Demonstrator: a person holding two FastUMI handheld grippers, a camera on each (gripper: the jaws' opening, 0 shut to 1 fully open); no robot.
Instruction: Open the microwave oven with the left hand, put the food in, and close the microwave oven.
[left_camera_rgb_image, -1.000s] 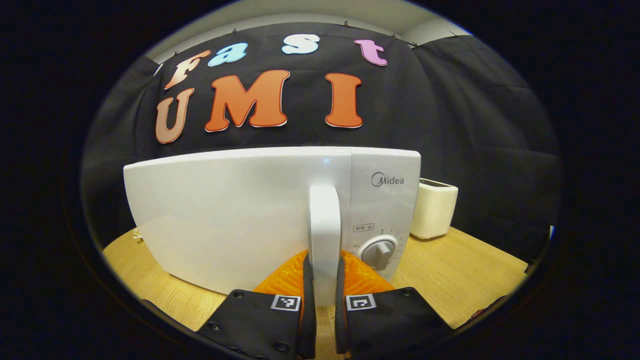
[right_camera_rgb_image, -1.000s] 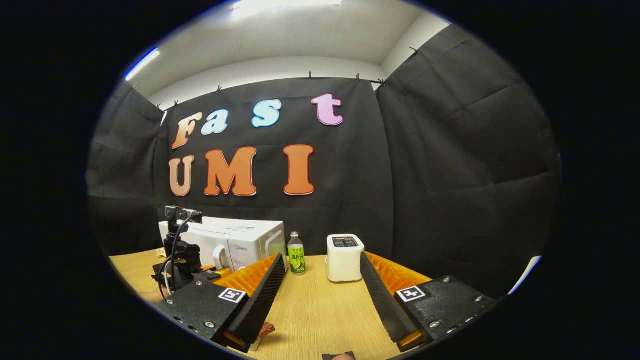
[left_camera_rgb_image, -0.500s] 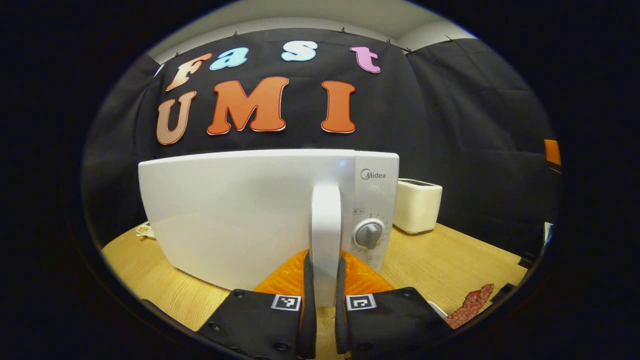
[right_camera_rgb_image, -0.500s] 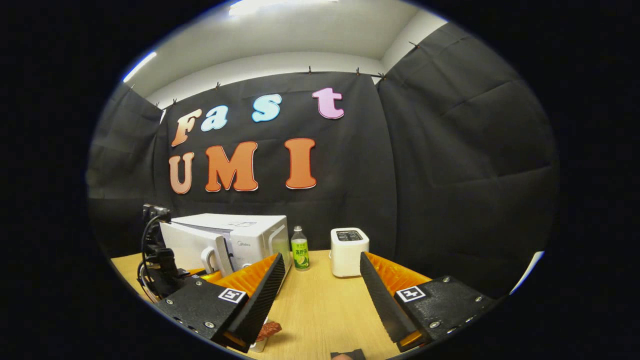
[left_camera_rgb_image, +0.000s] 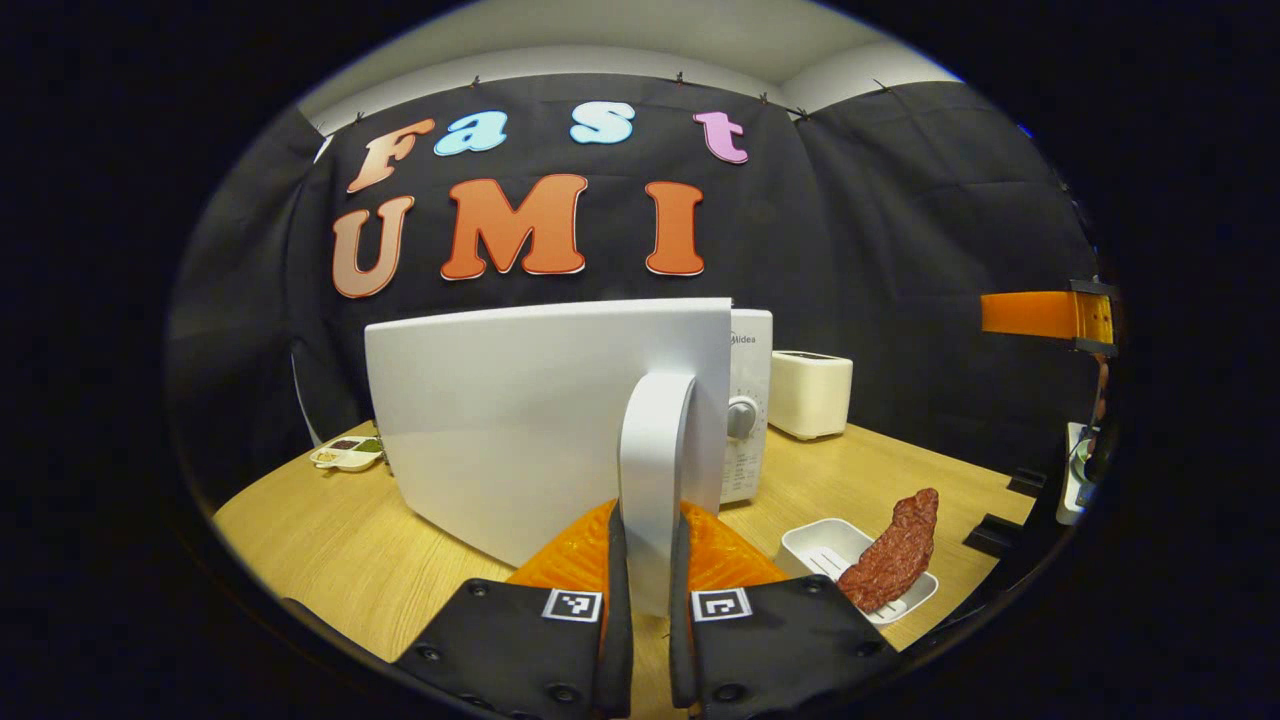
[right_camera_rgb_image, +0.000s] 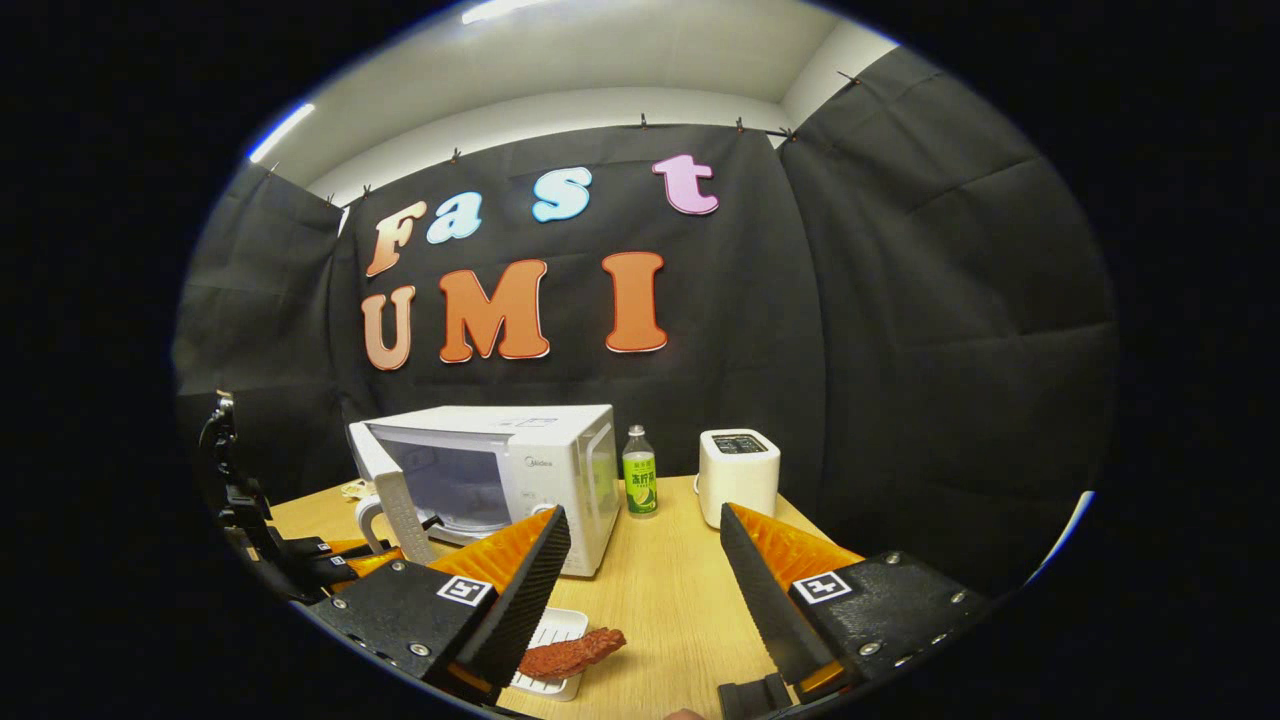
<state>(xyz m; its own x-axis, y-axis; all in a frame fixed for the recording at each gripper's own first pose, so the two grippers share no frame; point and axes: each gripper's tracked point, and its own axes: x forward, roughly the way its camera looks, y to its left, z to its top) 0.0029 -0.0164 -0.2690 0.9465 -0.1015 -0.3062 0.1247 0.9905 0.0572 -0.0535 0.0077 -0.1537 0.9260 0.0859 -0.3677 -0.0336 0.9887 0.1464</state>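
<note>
The left tongs (left_camera_rgb_image: 645, 600) pinch the white curved door handle (left_camera_rgb_image: 655, 470), swinging the white microwave (right_camera_rgb_image: 520, 470) open; the right tongs (right_camera_rgb_image: 640, 590) hang spread (ready, I judge) above the reddish-brown meat slice (right_camera_rgb_image: 575, 652).

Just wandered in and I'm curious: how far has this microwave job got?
The microwave door stands swung open. The left tool is clamped on the door handle. The right tool hangs open and empty above the table. The meat lies on its white tray, not yet loaded; closing comes afterwards.
</note>
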